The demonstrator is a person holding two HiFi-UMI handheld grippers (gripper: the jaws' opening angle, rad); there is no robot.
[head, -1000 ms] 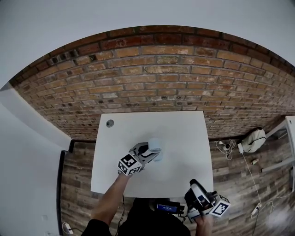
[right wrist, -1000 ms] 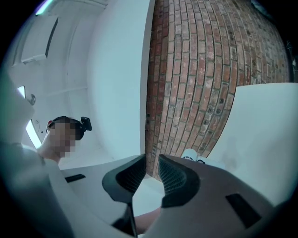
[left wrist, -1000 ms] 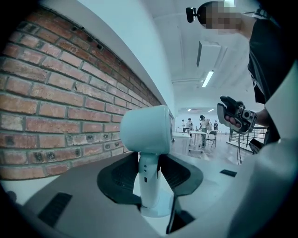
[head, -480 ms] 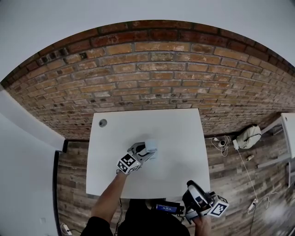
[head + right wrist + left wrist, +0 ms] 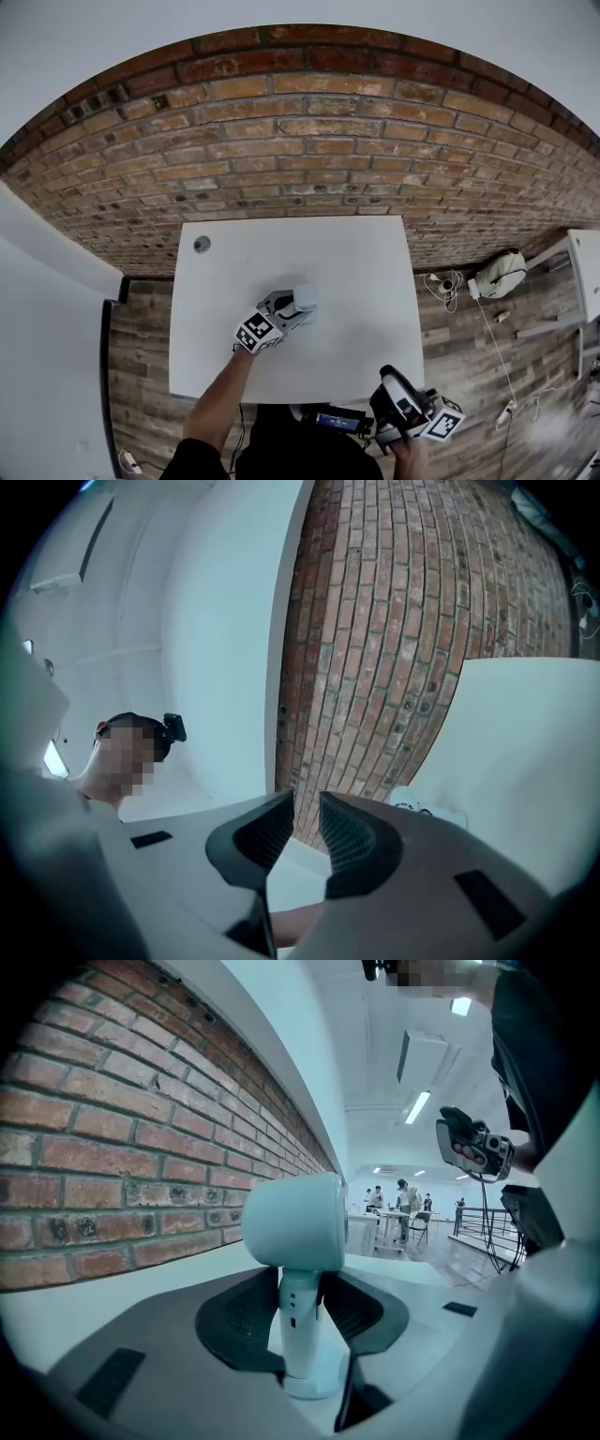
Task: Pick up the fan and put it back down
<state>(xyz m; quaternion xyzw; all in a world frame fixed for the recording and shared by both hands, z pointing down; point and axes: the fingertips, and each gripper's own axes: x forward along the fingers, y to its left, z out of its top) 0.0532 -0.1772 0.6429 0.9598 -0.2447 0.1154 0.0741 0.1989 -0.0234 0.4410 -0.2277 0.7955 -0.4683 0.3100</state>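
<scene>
The left gripper (image 5: 294, 310) is clenching the fan (image 5: 292, 1232) by its stiff stem, around the middle of the table (image 5: 375, 281). It is looking light but top-heavy.

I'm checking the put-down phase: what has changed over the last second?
The left claw has lowered the fan toward the table; whether its base now rests there I cannot tell. The grip on the fan's stem is unchanged. The right claw stayed empty, off the table's near edge.
</scene>
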